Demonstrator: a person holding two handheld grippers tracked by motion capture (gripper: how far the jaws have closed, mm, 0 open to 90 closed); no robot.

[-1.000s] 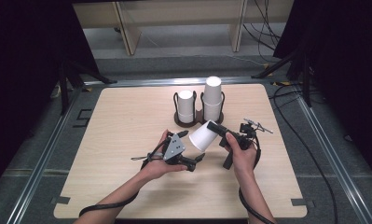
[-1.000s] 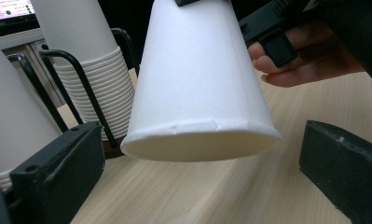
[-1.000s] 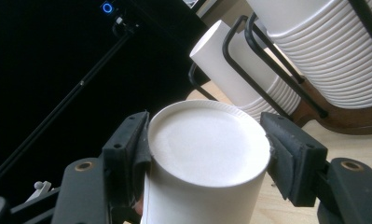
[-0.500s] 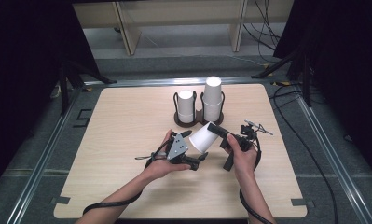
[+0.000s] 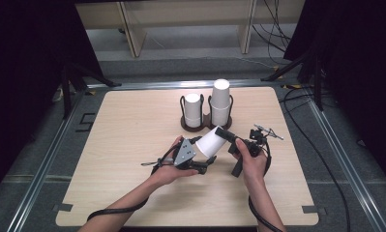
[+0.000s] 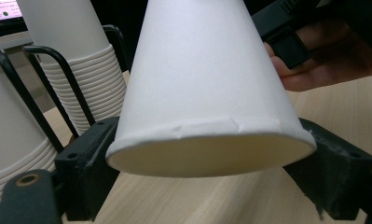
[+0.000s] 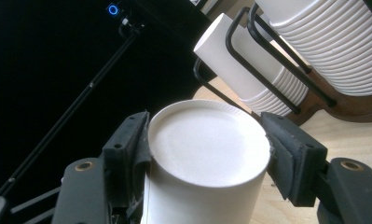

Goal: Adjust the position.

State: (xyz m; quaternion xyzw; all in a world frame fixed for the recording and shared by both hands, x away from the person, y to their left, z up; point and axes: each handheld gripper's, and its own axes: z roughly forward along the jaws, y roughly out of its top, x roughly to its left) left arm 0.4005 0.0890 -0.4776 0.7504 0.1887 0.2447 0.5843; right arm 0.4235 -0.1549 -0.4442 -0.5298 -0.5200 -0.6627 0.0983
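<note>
A single white paper cup [image 5: 211,143] hangs in the air above the bench [image 5: 123,145], tilted on its side between the two hand-held grippers, a little in front of the cup rack [image 5: 206,122].

The left hand-held gripper [image 5: 200,162] takes the cup at its wide, open end. In the left gripper view the rolled rim of the cup [image 6: 211,140] sits squarely between the two black jaws, one pad pressed against each side, with the open mouth facing the camera and the narrow end pointing away toward the person's other hand [image 6: 314,65]. The jaws stand fairly wide, spread to the width of the rim and closed on it.

The right hand-held gripper [image 5: 223,134] takes the same cup at its narrow, closed end. In the right gripper view the flat round base of the cup [image 7: 207,140] faces the camera, with a jaw pad touching each side just below it; these jaws stand at a middling spread, gripping the cup.

So the cup bridges the two hand-held grippers, clear of the bench surface.

Behind it the dark wire rack holds two upside-down stacks of white cups: a shorter stack [image 5: 193,110] on the left and a taller stack [image 5: 220,101] on the right, both upright and well apart from the held cup.
</note>
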